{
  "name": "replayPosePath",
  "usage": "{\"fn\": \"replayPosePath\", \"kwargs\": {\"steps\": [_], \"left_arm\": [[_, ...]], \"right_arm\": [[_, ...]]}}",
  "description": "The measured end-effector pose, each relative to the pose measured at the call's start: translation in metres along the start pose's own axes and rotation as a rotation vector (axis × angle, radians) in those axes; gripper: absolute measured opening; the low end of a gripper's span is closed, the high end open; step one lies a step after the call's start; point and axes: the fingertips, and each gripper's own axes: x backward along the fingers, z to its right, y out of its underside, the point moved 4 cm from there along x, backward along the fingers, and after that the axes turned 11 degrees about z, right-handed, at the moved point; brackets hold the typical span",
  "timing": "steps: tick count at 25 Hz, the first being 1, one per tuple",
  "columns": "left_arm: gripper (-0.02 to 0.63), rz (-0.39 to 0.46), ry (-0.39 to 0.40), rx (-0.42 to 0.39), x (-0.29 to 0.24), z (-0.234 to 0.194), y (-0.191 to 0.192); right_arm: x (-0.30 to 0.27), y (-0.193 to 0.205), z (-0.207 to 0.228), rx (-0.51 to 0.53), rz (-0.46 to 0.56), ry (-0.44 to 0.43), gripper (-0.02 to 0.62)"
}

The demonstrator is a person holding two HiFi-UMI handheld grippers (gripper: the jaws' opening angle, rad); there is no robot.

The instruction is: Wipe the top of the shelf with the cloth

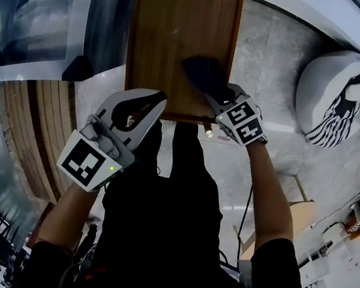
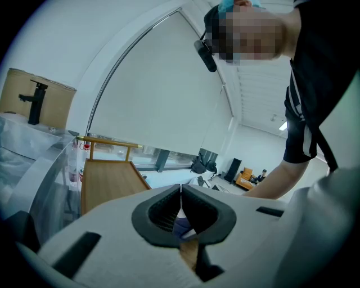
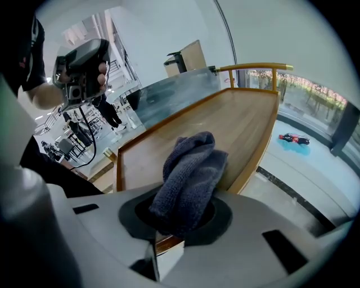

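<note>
The right tongs (image 1: 218, 100) are clamped on a dark grey-blue cloth (image 1: 203, 74), which bunches up out of the jaws in the right gripper view (image 3: 189, 171). The cloth lies on the top of the wooden shelf (image 1: 178, 24), close to its near edge and right of the middle. The rest of the top is bare wood. The right arm reaches in from below, with the marker cube sitting just off the shelf's near right corner.

The left tongs (image 1: 150, 107) are closed, jaws meeting tip to tip and holding nothing. In the head view they sit at the shelf's near left corner, well apart from the cloth. Whether they touch the wood cannot be told.

A brass-coloured rail (image 3: 256, 67) crosses the far end of the shelf. Clear plastic sheeting (image 1: 39, 9) hangs along the shelf's left side. A white cushion (image 1: 332, 83) lies on the pale floor to the right.
</note>
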Motion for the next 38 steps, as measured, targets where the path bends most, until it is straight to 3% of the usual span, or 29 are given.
{"fn": "replayPosePath", "kwargs": {"steps": [22,30,38], "left_arm": [[0.020,-0.020,0.017,0.008,0.008,0.013,-0.009],[0.020,0.020,-0.006,-0.029,0.017,0.006,-0.043],[0.020,0.071,-0.013,-0.078,0.024,0.001,-0.087]], "right_arm": [[0.018,0.031,-0.052,-0.083,-0.065,-0.093,0.060],[0.038,-0.010,-0.056,-0.132,0.038,-0.065,0.060],[0.064,-0.083,-0.057,-0.140,0.172,-0.034,0.060]]}}
